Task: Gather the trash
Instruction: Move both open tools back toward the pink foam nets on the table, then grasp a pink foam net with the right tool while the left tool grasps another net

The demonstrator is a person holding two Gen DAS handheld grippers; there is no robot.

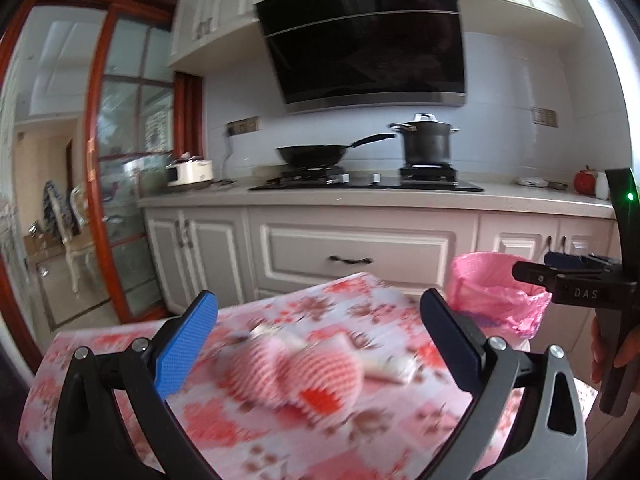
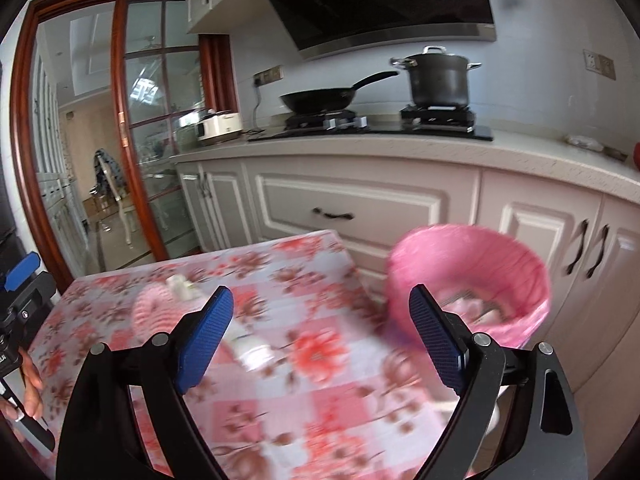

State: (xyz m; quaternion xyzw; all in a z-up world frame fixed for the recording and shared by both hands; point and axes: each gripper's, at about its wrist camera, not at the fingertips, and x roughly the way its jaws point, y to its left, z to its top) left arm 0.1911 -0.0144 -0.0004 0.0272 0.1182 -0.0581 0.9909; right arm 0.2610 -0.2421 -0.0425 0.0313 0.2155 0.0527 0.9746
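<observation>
Nearest the left wrist camera, the left gripper (image 1: 318,334) hovered low with its jaws spread wide and empty, framing a pink-and-white ribbed foam fruit net (image 1: 294,372) that lay on the floral pink-and-red tablecloth of the counter (image 1: 100,356), with a small white scrap (image 1: 394,372) just beside it. Both frames were blurred, so the finer bits of litter could not be told apart. The right gripper (image 2: 320,338) was likewise wide open and held nothing; its right finger overlapped the round bin lined with a pink plastic bag (image 2: 468,264), which stood just off the counter's far right corner with some rubbish already inside. Another white scrap (image 2: 252,350) lay on the cloth near its left finger. The likely risk was a poor grasp: the foam net looked soft and springy, so jaws closing off-centre might squash it aside or pinch the tablecloth along with it. Carrying it to the bin could also send the left gripper into the right.
</observation>
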